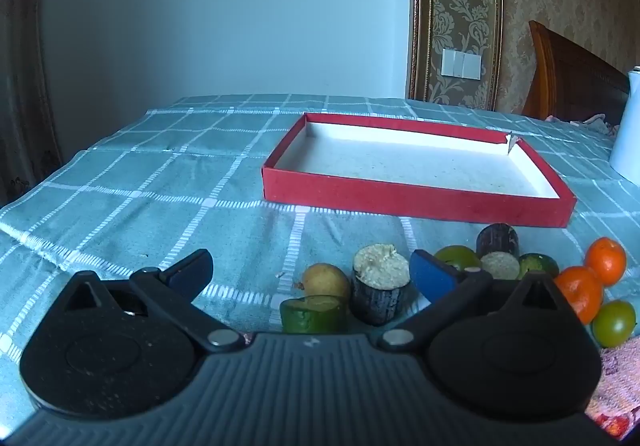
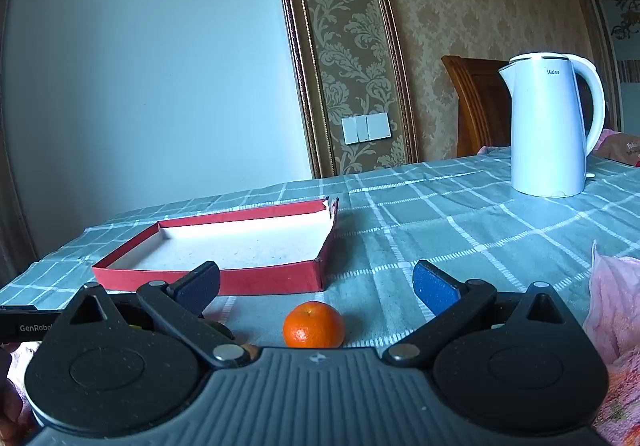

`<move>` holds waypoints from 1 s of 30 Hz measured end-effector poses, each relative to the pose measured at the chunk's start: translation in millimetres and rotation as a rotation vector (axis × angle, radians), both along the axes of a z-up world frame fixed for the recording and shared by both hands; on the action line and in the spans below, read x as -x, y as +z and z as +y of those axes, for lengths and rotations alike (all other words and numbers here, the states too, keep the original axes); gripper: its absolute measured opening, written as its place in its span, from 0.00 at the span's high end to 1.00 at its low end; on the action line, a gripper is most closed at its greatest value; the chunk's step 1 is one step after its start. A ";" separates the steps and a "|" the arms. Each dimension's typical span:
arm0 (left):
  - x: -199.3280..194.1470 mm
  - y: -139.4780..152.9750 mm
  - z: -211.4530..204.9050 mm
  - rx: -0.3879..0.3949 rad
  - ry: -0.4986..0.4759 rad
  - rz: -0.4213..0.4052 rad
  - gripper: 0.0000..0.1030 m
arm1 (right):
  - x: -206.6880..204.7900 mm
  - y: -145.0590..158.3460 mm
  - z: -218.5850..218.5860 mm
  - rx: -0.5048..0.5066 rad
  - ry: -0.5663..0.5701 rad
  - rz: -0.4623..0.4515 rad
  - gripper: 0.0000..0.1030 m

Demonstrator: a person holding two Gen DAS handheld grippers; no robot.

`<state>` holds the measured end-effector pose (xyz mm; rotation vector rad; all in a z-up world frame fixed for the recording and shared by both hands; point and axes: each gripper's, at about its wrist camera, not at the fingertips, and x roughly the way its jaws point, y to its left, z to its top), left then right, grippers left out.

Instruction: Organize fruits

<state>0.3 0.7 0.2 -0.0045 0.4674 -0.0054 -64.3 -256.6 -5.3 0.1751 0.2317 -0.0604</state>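
Left gripper (image 1: pixel 312 274) gapes open over fruit pieces at bottom centre; right gripper (image 2: pixel 316 282) open, orange (image 2: pixel 313 324) between its fingers, untouched.

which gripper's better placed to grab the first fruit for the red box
Right, probably. The right gripper is open with a lone orange centred between its fingers, clear of other fruit. The left gripper is open too, but faces a crowded cluster. The red box sits empty just ahead.

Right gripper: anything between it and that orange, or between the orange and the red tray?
Nothing visible. The right gripper is open with the orange sitting between its fingers on the cloth. Only bare tablecloth lies between the fruit and the red tray, whose wall is low.
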 end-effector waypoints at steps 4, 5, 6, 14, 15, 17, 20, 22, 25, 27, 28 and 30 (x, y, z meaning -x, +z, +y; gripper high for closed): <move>1.2 0.5 1.6 0.006 0.002 -0.006 0.00 | -3.7 -1.7 2.1 0.007 0.007 0.007 0.00; 2.0 0.7 1.7 0.006 0.000 -0.010 0.00 | 1.2 1.8 2.8 0.011 0.008 0.002 0.00; 3.0 0.9 1.5 0.004 -0.002 -0.014 0.00 | 1.7 1.8 3.6 0.015 0.009 0.000 0.00; 3.5 0.1 -4.4 -0.013 0.008 -0.028 0.00 | 5.2 2.2 6.2 0.042 0.019 -0.031 0.00; 2.4 1.1 -3.0 -0.008 0.008 -0.022 0.00 | 4.8 2.0 6.4 0.045 0.024 -0.028 0.00; 1.7 0.9 -1.7 -0.003 0.017 -0.019 0.00 | 3.7 2.3 7.6 0.052 0.032 -0.022 0.00; -0.6 -0.2 1.3 0.009 0.022 -0.013 0.00 | 4.7 2.7 8.4 0.064 0.039 -0.029 0.00; 0.2 -0.4 1.9 0.011 0.026 -0.020 0.00 | 5.0 2.7 9.5 0.073 0.039 -0.031 0.00; 1.8 -0.9 2.3 0.016 0.025 -0.028 0.00 | 2.3 2.9 11.6 0.081 0.030 -0.013 0.00; 2.4 -1.1 1.8 0.013 0.021 -0.030 0.00 | -3.2 2.2 10.4 0.078 0.026 0.019 0.00; 2.6 -1.0 1.2 0.010 0.020 -0.032 0.00 | -6.8 1.6 9.7 0.074 0.027 0.041 0.00; 4.3 -0.3 -0.4 0.003 0.015 -0.041 0.00 | -14.1 -0.5 8.9 0.063 0.023 0.088 0.00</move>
